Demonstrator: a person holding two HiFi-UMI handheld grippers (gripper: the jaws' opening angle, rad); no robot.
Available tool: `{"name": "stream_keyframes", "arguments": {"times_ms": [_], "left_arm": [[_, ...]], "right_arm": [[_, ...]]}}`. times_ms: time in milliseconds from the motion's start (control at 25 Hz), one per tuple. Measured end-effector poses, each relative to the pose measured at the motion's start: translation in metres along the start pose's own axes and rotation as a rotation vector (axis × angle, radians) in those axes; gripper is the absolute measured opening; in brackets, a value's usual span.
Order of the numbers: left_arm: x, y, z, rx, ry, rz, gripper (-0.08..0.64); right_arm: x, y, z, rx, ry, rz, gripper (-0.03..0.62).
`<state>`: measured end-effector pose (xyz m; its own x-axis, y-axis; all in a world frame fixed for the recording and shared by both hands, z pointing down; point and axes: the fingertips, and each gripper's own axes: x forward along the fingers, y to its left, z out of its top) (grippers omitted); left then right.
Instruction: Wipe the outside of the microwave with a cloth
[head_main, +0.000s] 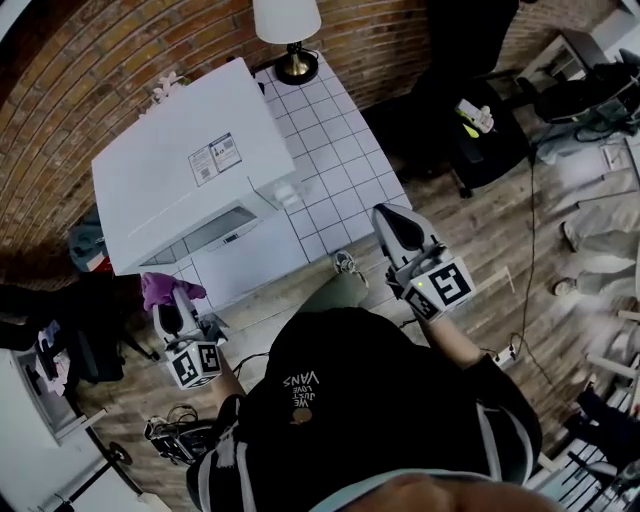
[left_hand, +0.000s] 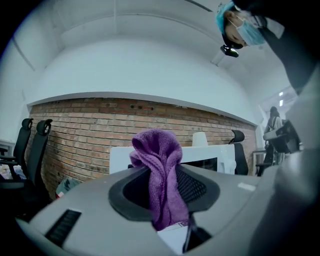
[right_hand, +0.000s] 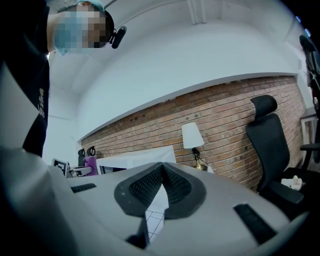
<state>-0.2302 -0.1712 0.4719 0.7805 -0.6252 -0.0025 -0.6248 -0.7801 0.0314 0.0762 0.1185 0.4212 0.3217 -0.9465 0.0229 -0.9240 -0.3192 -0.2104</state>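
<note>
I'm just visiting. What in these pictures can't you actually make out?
Label on the microwave top: print too small in the head view.
Microwave front: in the left gripper view the purple cloth, clamped in the left gripper, covers its middle.
Lamp: shade cut by the head view's top edge.
Microwave's back: turned away in every view.

A white, box-shaped microwave (head_main: 190, 170) sits on a white tiled table (head_main: 335, 180), two labels on its top. A purple terry cloth (left_hand: 160, 170), bunched and upright, is clamped between the left gripper's (head_main: 175, 310) jaws, near the microwave's front corner.
</note>
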Motion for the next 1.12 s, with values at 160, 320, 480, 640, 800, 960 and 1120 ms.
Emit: {"name": "stream_keyframes", "arguments": {"times_ms": [160, 320, 480, 640, 800, 960, 1120], "left_arm": [[0.009, -0.021, 0.010, -0.003, -0.036, 0.061, 0.143], [0.018, -0.043, 0.013, 0.000, -0.051, 0.117, 0.143], [0.025, -0.063, 0.017, -0.036, -0.070, 0.157, 0.143], [0.025, -0.081, 0.036, -0.046, -0.121, 0.181, 0.143], [0.022, -0.098, 0.047, -0.034, -0.148, 0.234, 0.143], [0.027, -0.121, 0.040, -0.002, -0.117, 0.295, 0.143], [0.039, -0.161, 0.035, 0.035, -0.080, 0.348, 0.143]], "right_arm": [[0.034, -0.017, 0.010, -0.016, 0.007, 0.124, -0.003], [0.068, -0.035, 0.014, -0.031, 0.043, 0.205, -0.003], [0.092, -0.043, 0.022, -0.078, 0.057, 0.278, -0.002], [0.110, -0.048, 0.027, -0.070, 0.059, 0.340, -0.002], [0.131, -0.052, 0.024, -0.039, 0.087, 0.414, -0.002], [0.146, -0.060, 0.021, -0.036, 0.115, 0.523, -0.002], [0.155, -0.076, 0.021, -0.032, 0.145, 0.653, -0.002]]}}
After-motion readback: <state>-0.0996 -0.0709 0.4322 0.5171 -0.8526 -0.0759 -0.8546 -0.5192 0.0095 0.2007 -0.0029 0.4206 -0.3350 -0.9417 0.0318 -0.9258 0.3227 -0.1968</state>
